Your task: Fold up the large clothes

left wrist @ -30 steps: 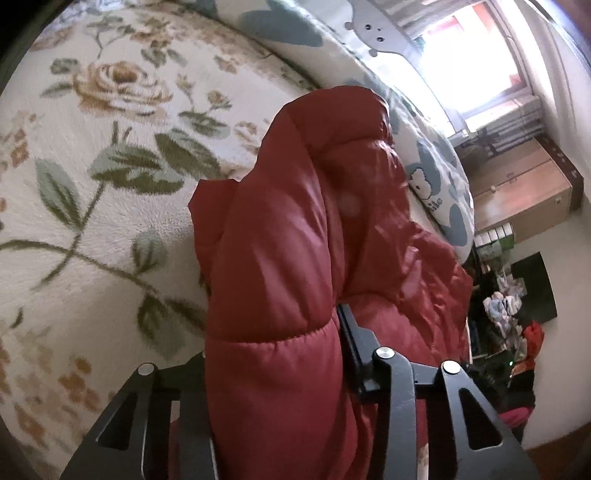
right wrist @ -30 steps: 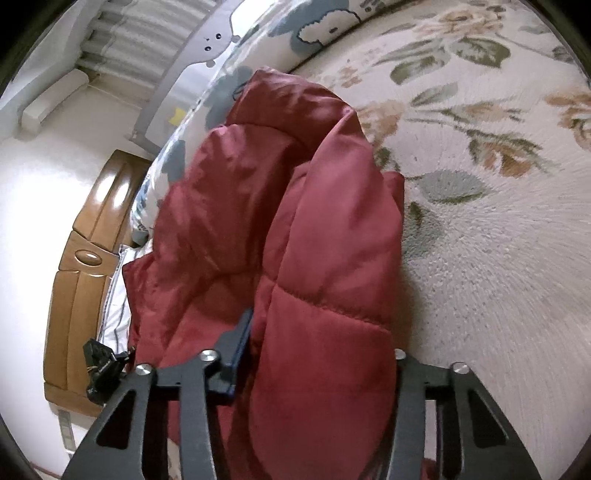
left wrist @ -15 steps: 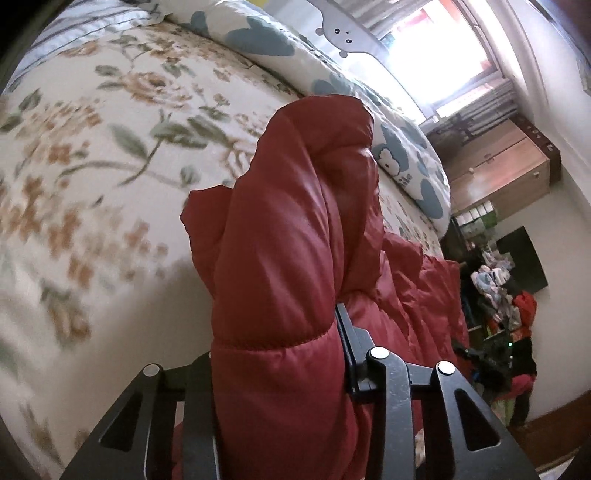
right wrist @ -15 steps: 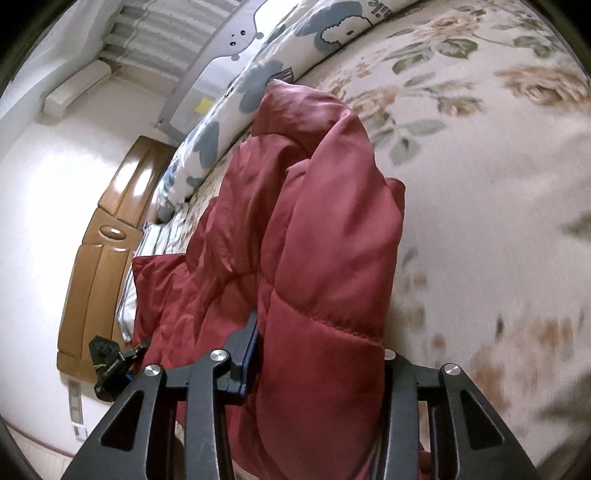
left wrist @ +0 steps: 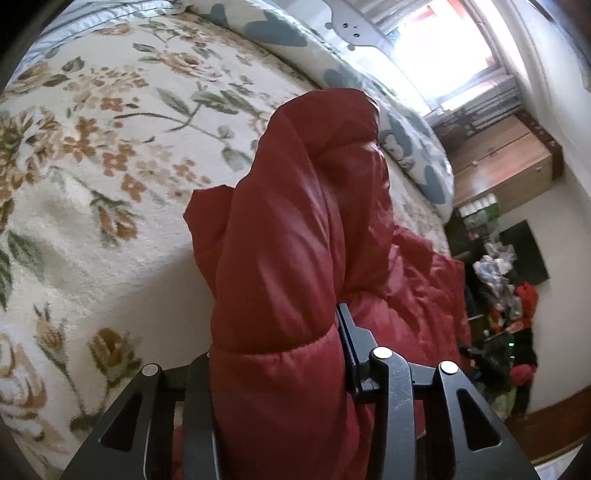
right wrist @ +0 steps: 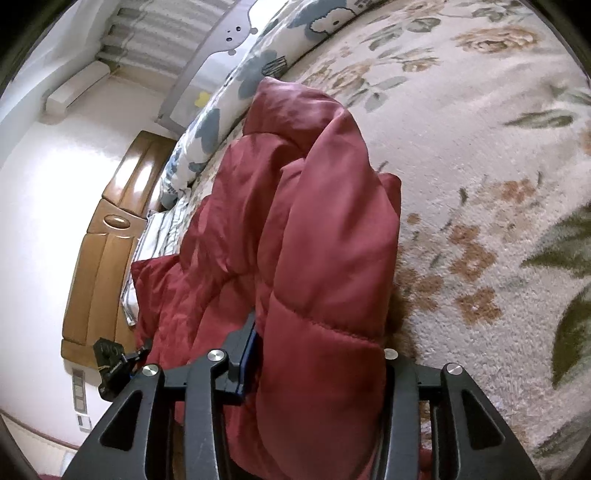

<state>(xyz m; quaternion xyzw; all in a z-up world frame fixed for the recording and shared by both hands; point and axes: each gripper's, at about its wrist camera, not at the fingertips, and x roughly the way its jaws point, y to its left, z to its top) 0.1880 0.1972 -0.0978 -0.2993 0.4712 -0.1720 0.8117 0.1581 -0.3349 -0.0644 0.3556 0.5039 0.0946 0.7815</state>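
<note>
A red puffer jacket (left wrist: pixel 295 229) hangs lifted over a floral bedspread (left wrist: pixel 110 155). My left gripper (left wrist: pixel 277 354) is shut on a thick fold of it, the padded cloth bulging between the jaws. My right gripper (right wrist: pixel 317 354) is shut on another fold of the same jacket (right wrist: pixel 317 206). The rest of the jacket trails down toward the bed's edge in both views. The other gripper shows small at the jacket's far end in the right wrist view (right wrist: pixel 110 362).
A blue-and-white patterned duvet (left wrist: pixel 369 85) lies along the bed's far side by a grey rail (left wrist: pixel 354 29). A wooden headboard (right wrist: pixel 103 251) and a striped pillow (right wrist: pixel 147 243) stand at one end. A wooden cabinet (left wrist: pixel 509 166) and clutter (left wrist: pixel 506 295) stand beyond the bed.
Both grippers have lifted and carried the jacket across the bedspread; the flower pattern beneath has shifted. Both grips stay the same.
</note>
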